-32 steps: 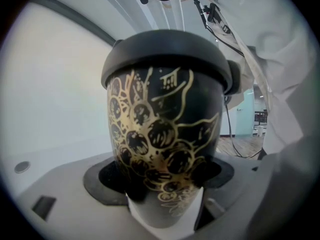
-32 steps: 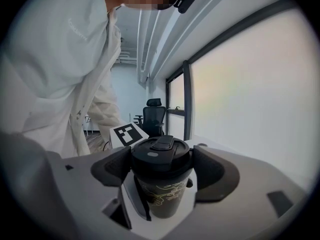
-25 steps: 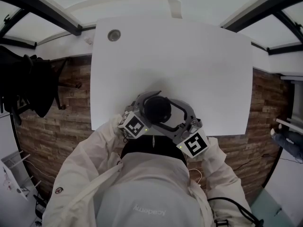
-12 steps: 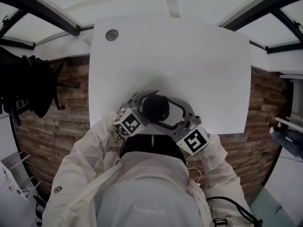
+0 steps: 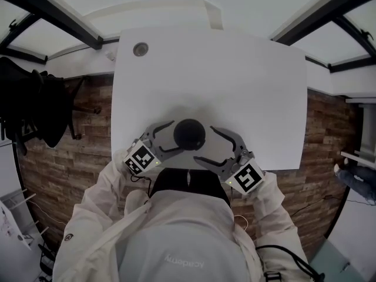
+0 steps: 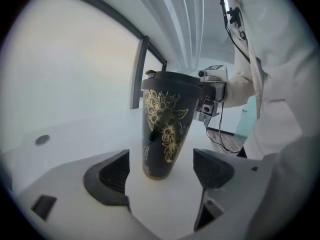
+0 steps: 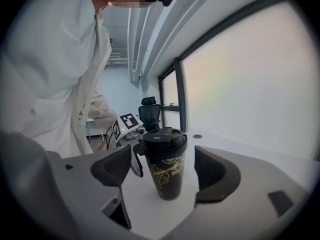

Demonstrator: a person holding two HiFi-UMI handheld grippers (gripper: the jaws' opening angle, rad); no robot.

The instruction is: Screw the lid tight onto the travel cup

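Observation:
A black travel cup [image 6: 164,134] with gold flower print stands upright on the white table [image 5: 247,87]. Its black lid [image 5: 189,134] sits on top. In the head view my left gripper [image 5: 175,136] is just left of the cup and my right gripper [image 5: 204,143] just right of it. Both are open, and the jaws flank the cup without touching it. In the left gripper view the cup stands just beyond the pads [image 6: 115,171]. The right gripper view shows the cup [image 7: 168,176] and lid [image 7: 162,140] a little beyond the open jaws of my right gripper [image 7: 161,171].
A round cable grommet [image 5: 140,49] sits at the table's far left corner. The table's near edge runs just under my grippers. Wood floor [image 5: 64,157] lies on both sides. Dark clothing [image 5: 29,104] hangs at far left, and an office chair [image 7: 150,109] stands behind.
Both grippers have drawn back from the cup: the left one out to the left, the right one to the right. The cup now stands free between them.

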